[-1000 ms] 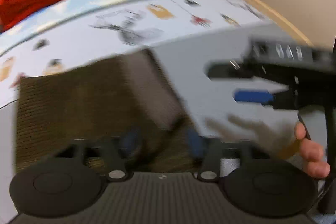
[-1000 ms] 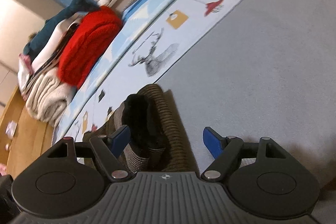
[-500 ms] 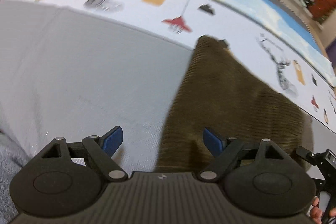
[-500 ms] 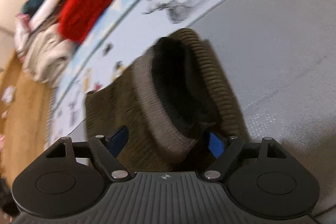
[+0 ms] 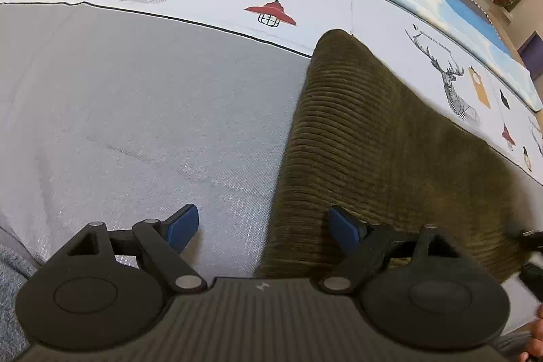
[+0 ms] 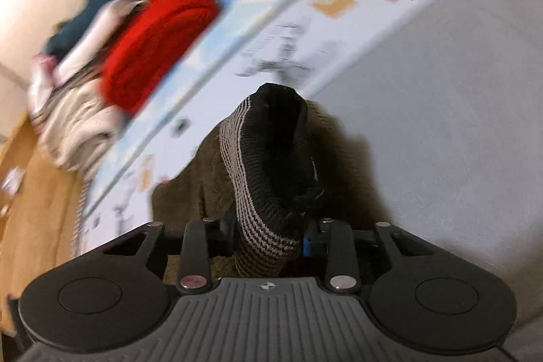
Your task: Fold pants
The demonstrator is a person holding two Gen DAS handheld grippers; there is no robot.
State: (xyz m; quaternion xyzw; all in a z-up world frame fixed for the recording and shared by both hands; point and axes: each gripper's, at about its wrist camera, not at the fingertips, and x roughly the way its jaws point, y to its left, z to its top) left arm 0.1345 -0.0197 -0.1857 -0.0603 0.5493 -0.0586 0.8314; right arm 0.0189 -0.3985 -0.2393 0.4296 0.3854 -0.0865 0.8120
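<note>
Looks like mid-fold – right gripper (image 6: 268,238) pinching the pants (image 6: 271,165) waistband at lower centre, left gripper (image 5: 261,224) spread wide over their edge, probably needs to grab there next.

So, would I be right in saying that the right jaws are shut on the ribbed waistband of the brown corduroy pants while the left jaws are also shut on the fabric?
Not quite: the left gripper is open, as the left wrist view shows, its jaws spread with the edge of the brown corduroy pants between them. The right gripper is indeed shut on the ribbed waistband.
</note>
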